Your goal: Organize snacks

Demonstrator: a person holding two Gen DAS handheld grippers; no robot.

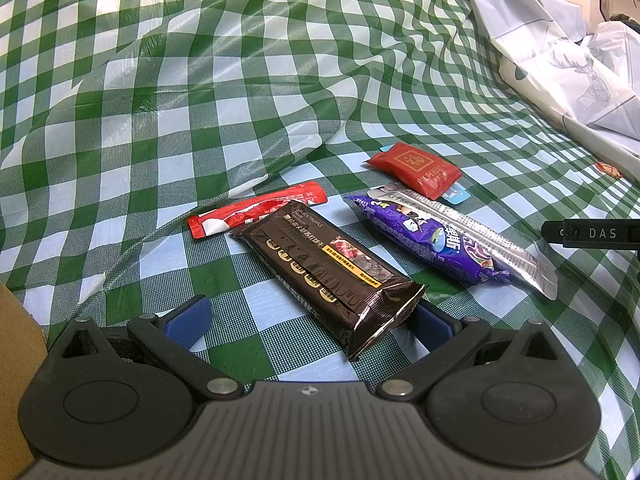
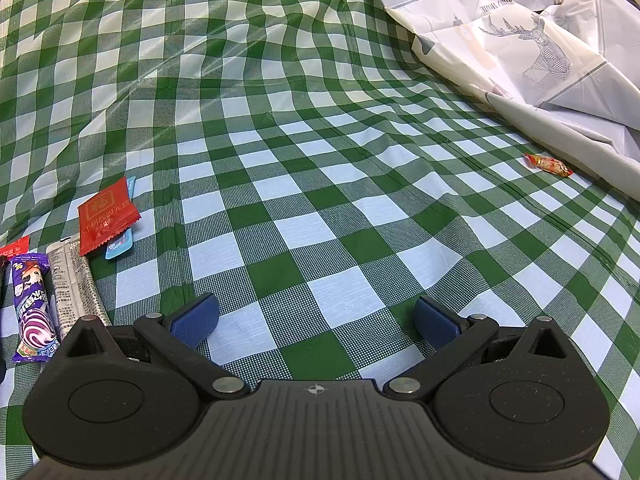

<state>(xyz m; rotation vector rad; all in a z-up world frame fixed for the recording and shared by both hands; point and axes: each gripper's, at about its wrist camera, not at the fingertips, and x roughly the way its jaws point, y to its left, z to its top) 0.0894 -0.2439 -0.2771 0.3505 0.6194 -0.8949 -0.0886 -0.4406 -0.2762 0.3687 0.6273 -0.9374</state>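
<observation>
**Snacks lying grouped on the checked cloth, both jaws spread**

Your left hand-held gripper [image 1: 310, 322] is hovering with its blue ribbed pads wide apart, gripping nothing; the crimped end of a glossy black rectangular snack pack [image 1: 332, 270] is lying between them. Whether either pad is touching it, you cannot tell. Behind it a flat red foil sachet [image 1: 256, 210] is lying just beside the pack's far end. To the right, a shiny purple wrapped bar [image 1: 424, 240] is resting against a long silver foil stick pack [image 1: 480, 236], and a small red square pouch [image 1: 416, 167] is sitting on a thin blue packet [image 1: 458, 194].

Your right hand-held gripper [image 2: 316, 320] is also spread wide and empty, over the bare green-and-white checked plastic cloth [image 2: 304, 168] covering the desk. A small orange-red twisted candy [image 2: 548, 165] is lying well apart, near a crumpled white plastic sheet printed with a deer [image 2: 532, 52]. The checked cloth is rising in glossy wrinkles at the back.
</observation>
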